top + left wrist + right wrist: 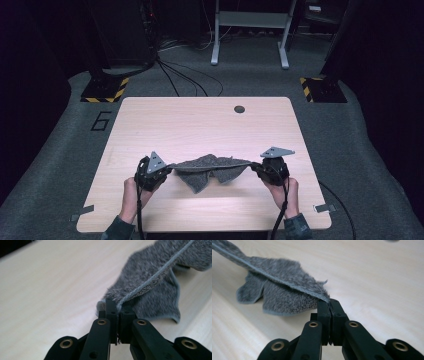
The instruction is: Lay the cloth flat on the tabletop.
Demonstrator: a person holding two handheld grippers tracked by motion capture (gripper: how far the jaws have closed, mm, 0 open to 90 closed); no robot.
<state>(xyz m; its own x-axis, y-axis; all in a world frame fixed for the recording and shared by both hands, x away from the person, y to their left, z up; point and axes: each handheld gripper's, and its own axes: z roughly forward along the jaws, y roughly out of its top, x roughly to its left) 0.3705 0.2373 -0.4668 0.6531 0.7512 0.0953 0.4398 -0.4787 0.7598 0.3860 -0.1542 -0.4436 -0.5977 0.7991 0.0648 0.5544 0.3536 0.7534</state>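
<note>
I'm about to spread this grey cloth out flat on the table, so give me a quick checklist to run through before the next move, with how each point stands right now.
1. Left gripper clamped on the cloth's hemmed edge: ok, jaws shut on it.
2. Right gripper clamped on the opposite end: ok, jaws shut on the hem.
3. Top edge of the grey cloth taut between the grippers: ok, it runs nearly straight.
4. Cloth hanging flat, no folds: not ok, the lower part droops bunched in uneven flaps.
5. Cloth fully lifted off the table: cannot tell, the lowest flap may touch.
6. Room on the table to lay it: ok, bare wood beyond the cloth.
</note>
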